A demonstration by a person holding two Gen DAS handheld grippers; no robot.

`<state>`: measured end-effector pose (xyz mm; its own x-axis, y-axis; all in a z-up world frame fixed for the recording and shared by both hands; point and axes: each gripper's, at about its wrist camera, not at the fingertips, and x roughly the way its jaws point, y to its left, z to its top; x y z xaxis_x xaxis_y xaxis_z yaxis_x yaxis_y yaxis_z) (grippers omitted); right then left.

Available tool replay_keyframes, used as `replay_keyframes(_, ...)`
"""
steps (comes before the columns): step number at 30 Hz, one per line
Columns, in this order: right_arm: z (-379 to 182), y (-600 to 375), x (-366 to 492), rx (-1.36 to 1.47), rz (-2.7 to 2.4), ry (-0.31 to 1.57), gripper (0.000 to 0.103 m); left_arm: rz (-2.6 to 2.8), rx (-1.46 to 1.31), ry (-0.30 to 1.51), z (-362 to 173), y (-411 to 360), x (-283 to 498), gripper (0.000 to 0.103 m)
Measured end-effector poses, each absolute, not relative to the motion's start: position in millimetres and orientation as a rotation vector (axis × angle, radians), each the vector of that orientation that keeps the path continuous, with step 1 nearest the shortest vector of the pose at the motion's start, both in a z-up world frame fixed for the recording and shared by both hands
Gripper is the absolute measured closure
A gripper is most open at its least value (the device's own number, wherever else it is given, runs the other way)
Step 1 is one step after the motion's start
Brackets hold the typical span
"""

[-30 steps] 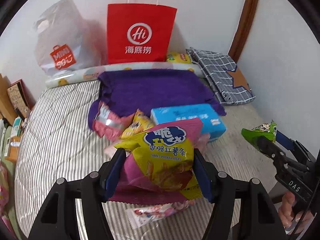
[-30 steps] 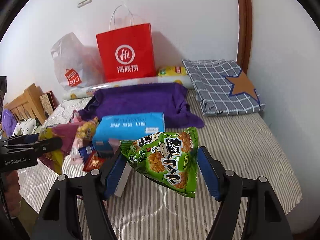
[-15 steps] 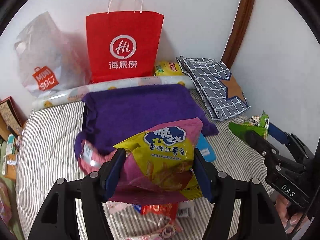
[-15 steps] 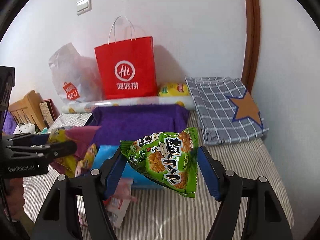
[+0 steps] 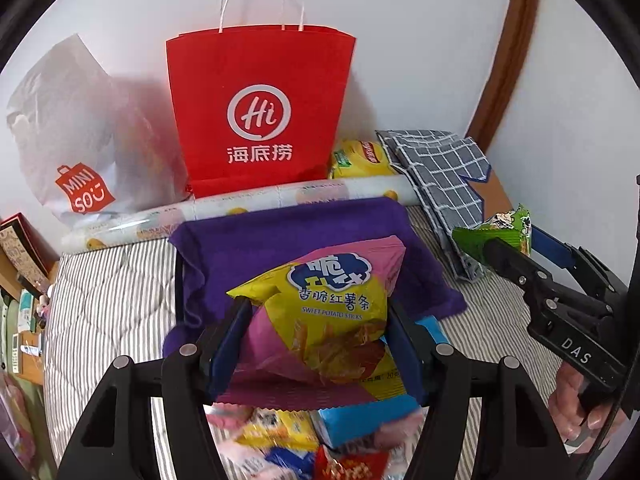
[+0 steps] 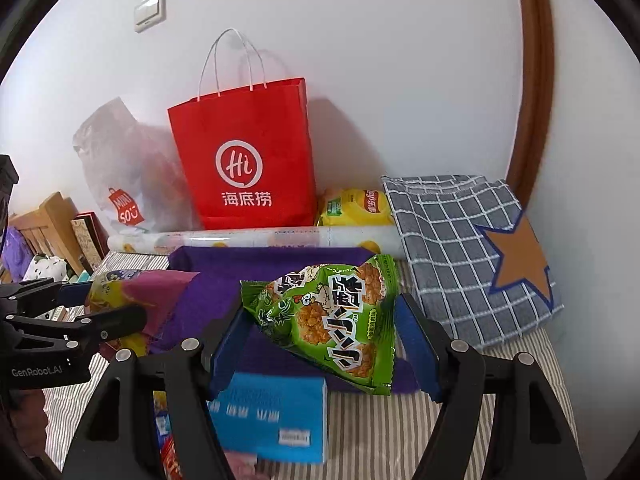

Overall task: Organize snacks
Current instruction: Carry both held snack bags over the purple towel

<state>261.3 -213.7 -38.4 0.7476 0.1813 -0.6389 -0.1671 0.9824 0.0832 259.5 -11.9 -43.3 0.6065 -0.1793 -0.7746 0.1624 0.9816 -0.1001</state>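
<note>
Above a striped bed (image 5: 104,304), two hand-held grippers each carry a snack toward the red paper bag (image 5: 260,112) standing upright against the far wall. Clamped between the pads of the left gripper (image 5: 316,344) is a pink-and-yellow packet of sweet potato sticks (image 5: 332,308), held over a purple cloth (image 5: 280,240); the right gripper (image 6: 320,348) is closed on a green rice-cracker packet (image 6: 332,316), its long axis slanting down to the right. From both grippers the bag lies straight ahead and higher, beyond the cloth and a patterned roll (image 5: 240,208) lying across the bag's foot. Its open mouth faces up, so either packet would probably have to be lifted over the rim and lowered in from above. Neither gripper looks clearly nearer; the left sits more squarely in line with the bag's front. More snacks, among them a blue box (image 6: 276,416), lie loose on the bed below the grippers, and a yellow chip bag (image 6: 356,208) rests beside the red bag.
</note>
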Motion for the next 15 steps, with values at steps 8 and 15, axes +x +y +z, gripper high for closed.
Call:
replay_keyframes(8,-47.7,-206.3,305.3,0.038,0.211,0.716,0.032,-0.19,-0.044,0.938,-65.3,-0.9,301.5,0.038)
replay_keyframes(15,-71.5,-195.9,341.7,0.041,0.248,0.759,0.032,-0.173,-0.061,0.968,-85.5,11.2,336.2,0.038)
